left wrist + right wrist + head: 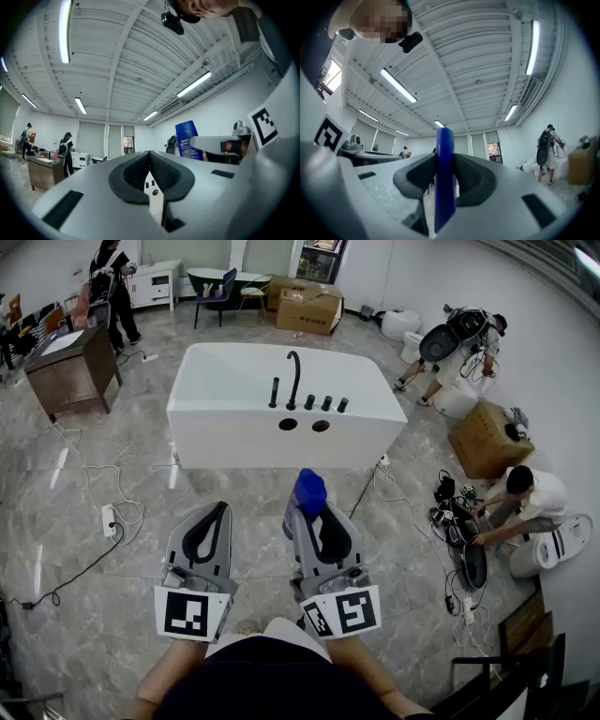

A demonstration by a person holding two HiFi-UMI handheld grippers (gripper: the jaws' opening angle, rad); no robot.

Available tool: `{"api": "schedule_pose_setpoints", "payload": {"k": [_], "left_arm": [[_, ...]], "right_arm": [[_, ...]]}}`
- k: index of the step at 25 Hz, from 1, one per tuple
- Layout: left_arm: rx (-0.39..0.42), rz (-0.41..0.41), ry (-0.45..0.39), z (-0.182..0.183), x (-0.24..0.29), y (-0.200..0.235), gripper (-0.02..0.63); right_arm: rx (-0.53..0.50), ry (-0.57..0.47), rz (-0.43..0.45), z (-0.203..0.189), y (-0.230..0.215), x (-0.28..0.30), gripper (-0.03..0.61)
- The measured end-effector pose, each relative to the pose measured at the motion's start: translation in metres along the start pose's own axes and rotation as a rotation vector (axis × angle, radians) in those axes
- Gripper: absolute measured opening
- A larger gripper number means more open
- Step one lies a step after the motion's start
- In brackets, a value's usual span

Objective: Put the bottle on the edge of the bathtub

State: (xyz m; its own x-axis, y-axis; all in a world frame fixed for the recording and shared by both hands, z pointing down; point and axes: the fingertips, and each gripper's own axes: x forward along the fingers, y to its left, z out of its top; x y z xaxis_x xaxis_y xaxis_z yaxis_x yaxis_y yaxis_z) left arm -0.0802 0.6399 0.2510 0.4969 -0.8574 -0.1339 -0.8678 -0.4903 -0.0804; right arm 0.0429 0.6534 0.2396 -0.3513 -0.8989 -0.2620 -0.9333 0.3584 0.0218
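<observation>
Downward over bathtub (234, 442); gripper views ceilingward

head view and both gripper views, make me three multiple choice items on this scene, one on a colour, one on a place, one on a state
1. What colour is the bathtub?
A. white
B. black
C. green

2. Where is the bottle?
A. standing on the bathtub's rim
B. gripped in the right claw
C. lying on the floor

3. How does the left claw stand?
A. open wide
B. shut on the bottle
C. shut and empty

Answers:
1 A: the head view shows the bathtub white all over.
2 B: the right gripper view shows that claw clamped on the bottle's sides.
3 C: the left gripper view shows that claw's two halves meeting with nothing between them.
</observation>
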Motion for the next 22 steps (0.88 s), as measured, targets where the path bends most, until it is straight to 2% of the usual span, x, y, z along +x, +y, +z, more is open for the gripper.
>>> {"api": "schedule_pose_setpoints", "payload": {"k": [6, 11, 15, 22], "left_arm": [[-0.002, 0.006, -0.008, -0.002, 0.003, 0.018, 0.002], [-0.02, 0.005, 0.009, -0.013, 0.011, 0.022, 0.002], [-0.022, -0.004, 0.015, -0.018, 0.025, 0.026, 0.002], [-0.027, -0.005, 0.028, -0.034, 0.073, 0.044, 0.002]], "right_arm": [[-0.041, -0.005, -0.009, -0.003, 0.006, 0.015, 0.127], [0.011, -0.007, 0.004, -0.008, 0.001, 0.02, 0.127], [0.014, -0.006, -0.009, -0.013, -0.011, 0.031, 0.127], [0.037, -0.007, -0.02, -0.033, -0.039, 0.075, 0.127]]}}
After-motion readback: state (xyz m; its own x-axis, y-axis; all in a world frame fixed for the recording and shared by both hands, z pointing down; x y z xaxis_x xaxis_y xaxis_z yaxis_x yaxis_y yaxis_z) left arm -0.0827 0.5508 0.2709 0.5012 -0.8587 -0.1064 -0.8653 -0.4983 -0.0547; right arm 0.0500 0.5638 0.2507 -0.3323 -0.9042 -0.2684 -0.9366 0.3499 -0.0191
